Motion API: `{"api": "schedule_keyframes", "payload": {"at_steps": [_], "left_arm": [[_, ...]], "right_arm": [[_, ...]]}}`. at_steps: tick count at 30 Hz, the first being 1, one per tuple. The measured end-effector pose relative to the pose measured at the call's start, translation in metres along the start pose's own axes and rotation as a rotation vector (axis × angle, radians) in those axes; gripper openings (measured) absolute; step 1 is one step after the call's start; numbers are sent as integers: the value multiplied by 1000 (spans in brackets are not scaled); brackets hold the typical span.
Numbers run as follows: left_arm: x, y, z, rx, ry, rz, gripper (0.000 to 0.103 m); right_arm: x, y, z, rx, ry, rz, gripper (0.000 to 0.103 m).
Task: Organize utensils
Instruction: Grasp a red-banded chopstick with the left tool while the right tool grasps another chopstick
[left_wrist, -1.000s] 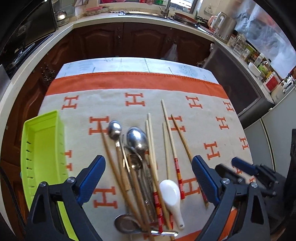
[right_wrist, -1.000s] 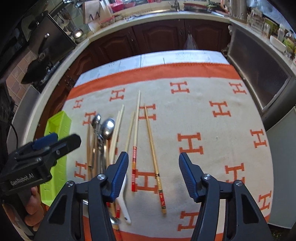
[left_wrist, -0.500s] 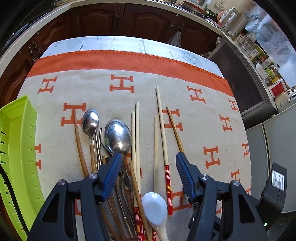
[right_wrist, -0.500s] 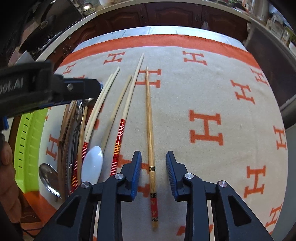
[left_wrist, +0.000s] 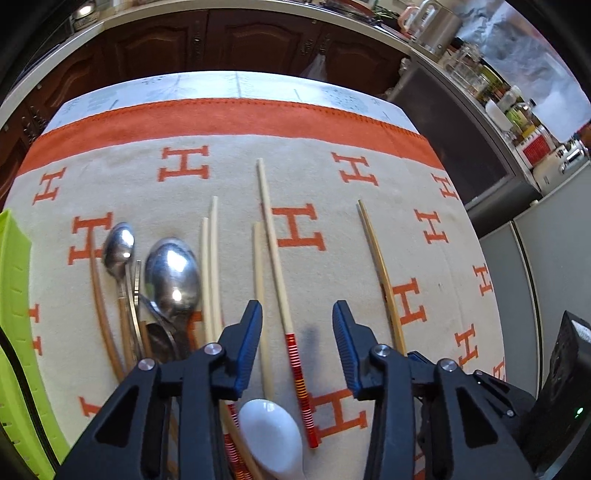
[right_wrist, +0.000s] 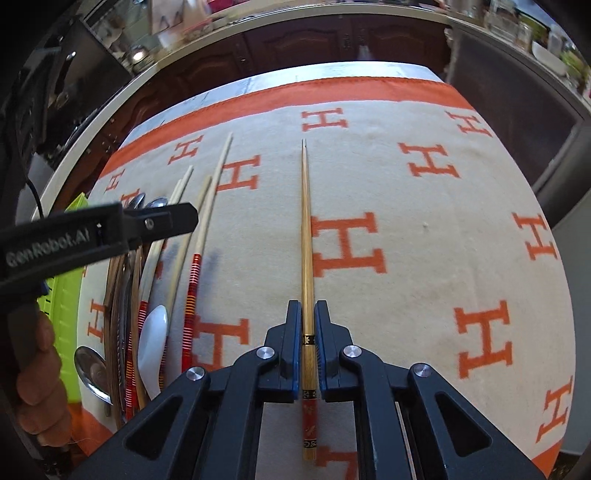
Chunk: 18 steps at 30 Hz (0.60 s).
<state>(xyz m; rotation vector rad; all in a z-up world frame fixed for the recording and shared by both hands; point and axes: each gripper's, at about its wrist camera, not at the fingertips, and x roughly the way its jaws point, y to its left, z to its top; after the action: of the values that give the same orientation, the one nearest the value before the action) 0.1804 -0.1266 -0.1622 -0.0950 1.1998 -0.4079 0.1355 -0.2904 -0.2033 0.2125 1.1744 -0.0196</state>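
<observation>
Utensils (left_wrist: 173, 273) all lie outside the green tray (left_wrist: 14, 295); right gripper (right_wrist: 308, 332) pinches one brown chopstick (right_wrist: 306, 229), left gripper (left_wrist: 297, 325) is closing around a red-banded chopstick (left_wrist: 275, 266).

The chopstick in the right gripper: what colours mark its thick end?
Red with black-and-gold bands, on a golden-brown chopstick; clearest in the right wrist view.

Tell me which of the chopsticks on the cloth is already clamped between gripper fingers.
The darker bamboo chopstick with the black-and-gold band, lying alone to the right of the pile. The right gripper is shut on it; the pale chopsticks lie free.
</observation>
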Motion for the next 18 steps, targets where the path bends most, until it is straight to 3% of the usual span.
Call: {"api": "schedule_keyframes", "payload": {"at_steps": [15, 18], "left_arm": [[13, -11, -6, 55, -12, 35, 35], [20, -12, -6, 54, 9, 50, 29]], "right_arm": [[-9, -22, -17, 66, -12, 82, 7], [-13, -27, -20, 77, -13, 94, 7]]}}
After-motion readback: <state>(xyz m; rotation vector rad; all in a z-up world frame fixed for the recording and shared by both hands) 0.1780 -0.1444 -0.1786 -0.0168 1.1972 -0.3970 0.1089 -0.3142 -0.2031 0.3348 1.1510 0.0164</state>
